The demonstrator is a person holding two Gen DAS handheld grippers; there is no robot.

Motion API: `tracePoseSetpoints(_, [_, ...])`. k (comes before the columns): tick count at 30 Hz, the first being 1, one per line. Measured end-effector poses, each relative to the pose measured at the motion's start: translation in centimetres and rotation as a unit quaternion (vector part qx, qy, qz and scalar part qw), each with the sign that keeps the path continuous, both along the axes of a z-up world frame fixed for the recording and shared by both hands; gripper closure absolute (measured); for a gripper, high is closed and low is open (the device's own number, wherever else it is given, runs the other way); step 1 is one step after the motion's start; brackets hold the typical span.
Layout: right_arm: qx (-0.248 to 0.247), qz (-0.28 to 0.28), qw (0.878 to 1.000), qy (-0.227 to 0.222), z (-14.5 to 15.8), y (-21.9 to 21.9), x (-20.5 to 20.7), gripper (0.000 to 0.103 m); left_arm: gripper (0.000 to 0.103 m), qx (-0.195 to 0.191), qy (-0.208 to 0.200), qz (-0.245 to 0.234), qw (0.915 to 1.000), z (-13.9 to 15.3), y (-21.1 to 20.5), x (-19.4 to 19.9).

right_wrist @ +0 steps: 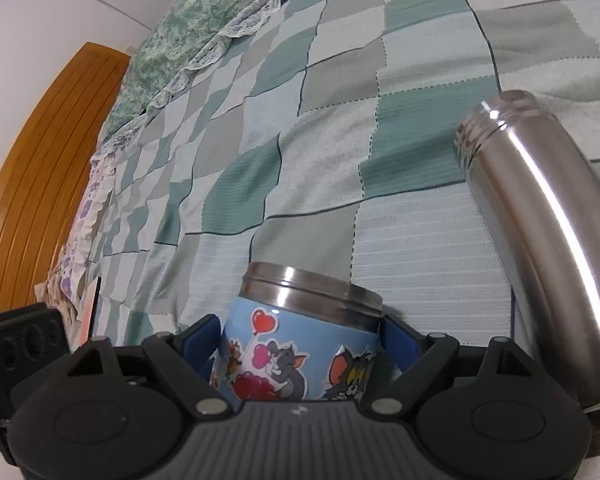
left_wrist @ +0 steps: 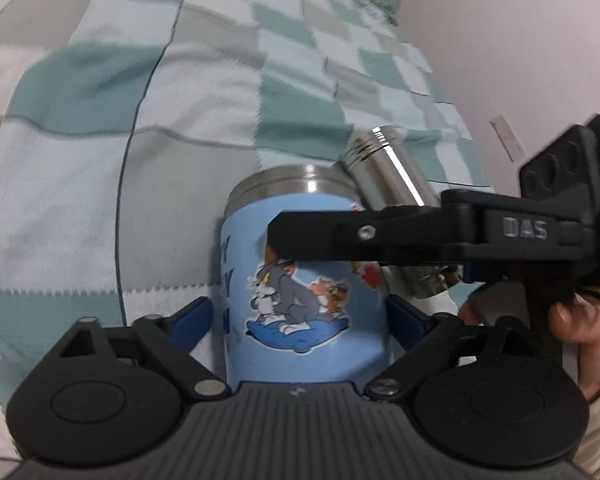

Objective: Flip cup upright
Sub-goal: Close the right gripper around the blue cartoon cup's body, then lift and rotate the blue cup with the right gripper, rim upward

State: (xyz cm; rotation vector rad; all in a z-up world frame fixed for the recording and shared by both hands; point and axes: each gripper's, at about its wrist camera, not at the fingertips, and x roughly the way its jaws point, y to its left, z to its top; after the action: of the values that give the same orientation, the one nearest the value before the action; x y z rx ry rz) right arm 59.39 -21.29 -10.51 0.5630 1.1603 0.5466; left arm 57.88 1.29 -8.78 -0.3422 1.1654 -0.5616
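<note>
In the left wrist view the left gripper (left_wrist: 300, 316) clasps the blue cup (left_wrist: 304, 280) between its 2 fingers over the checked quilt (left_wrist: 100, 120), while in the right wrist view the right gripper (right_wrist: 302, 344) likewise clamps the cup (right_wrist: 300, 352), beside a steel flask (right_wrist: 548, 240).

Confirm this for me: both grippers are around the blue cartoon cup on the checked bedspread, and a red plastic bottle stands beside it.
One detail is wrong: the bottle is bare stainless steel, not red plastic, as the right wrist view shows. The rest holds: the left gripper and right gripper both have their fingers on either side of the blue cartoon cup on the checked bedspread.
</note>
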Motion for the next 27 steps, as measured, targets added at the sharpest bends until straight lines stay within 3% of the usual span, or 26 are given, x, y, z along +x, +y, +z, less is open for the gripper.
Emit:
tracePoseSetpoints(1, [-0.002,0.0,1.0,-0.002,0.2,0.2,0.0,0.017,0.016,-0.007,-0.009,-0.003,0.9999,0.2,0.0,-0.2])
tracePoseSetpoints(4, [-0.007,-0.006,1.0,-0.026,1.3,0.3,-0.4,0.018,0.017,0.018,-0.063,-0.006,0.9978,1.5,-0.3,-1.5])
tracePoseSetpoints(8, [-0.01,-0.001,0.996,-0.086,5.2,1.4,-2.3,0.019,0.017,0.018,-0.122,0.005,0.9923,5.1,1.0,-3.8])
tracePoseSetpoints(13, [0.009,0.011,0.981,-0.196,12.3,4.2,-7.1,0.019,0.017,0.026,-0.233,0.04,0.9713,11.2,4.2,-10.3])
tracePoseSetpoints(16, [0.026,0.031,0.968,-0.247,14.6,6.5,-11.1,0.018,0.017,0.038,-0.281,0.072,0.9561,12.7,6.1,-16.0])
tracePoseSetpoints(18, [0.035,0.053,0.958,-0.279,15.0,8.1,-13.9,0.018,0.017,0.043,-0.299,0.098,0.9484,12.4,6.9,-19.1])
tracePoseSetpoints(22, [0.049,0.093,0.948,-0.3,13.5,10.9,-17.1,0.018,0.017,0.057,-0.309,0.142,0.9387,10.4,8.3,-23.6])
tracePoseSetpoints(25, [0.062,0.121,0.944,-0.302,11.5,12.2,-18.0,0.019,0.017,0.074,-0.318,0.161,0.9313,8.3,8.7,-25.1])
tracePoseSetpoints(27, [0.054,0.14,0.935,-0.322,10.1,12.6,-18.3,0.019,0.017,0.076,-0.316,0.167,0.931,7.1,8.8,-24.9])
